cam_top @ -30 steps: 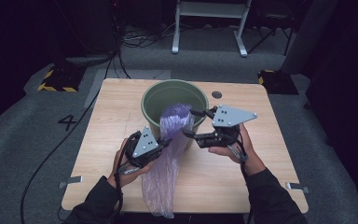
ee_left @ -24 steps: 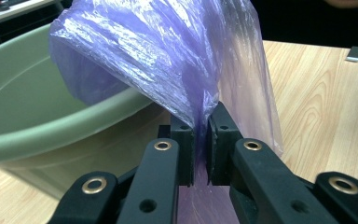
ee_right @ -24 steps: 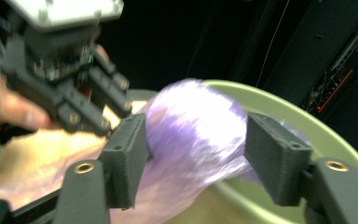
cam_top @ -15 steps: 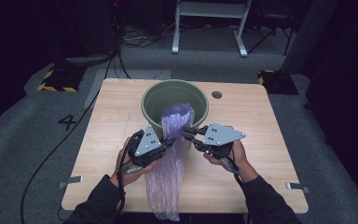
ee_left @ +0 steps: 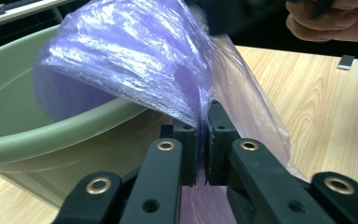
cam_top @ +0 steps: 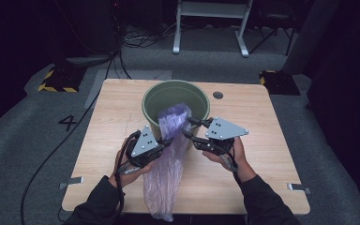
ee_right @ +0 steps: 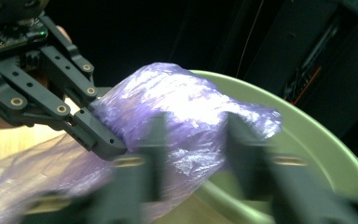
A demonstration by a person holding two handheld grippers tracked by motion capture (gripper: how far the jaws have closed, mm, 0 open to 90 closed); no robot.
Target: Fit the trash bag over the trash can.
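Standing on grey carpet, wooden table

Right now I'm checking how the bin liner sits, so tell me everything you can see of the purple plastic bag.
The purple plastic bag is thin, translucent, crinkled film. Its upper end arches over the near rim of the green bucket; the rest trails toward the table's near edge. The left gripper is shut on a fold of it. The right gripper has just been opening, its jaws beside the bag's top.
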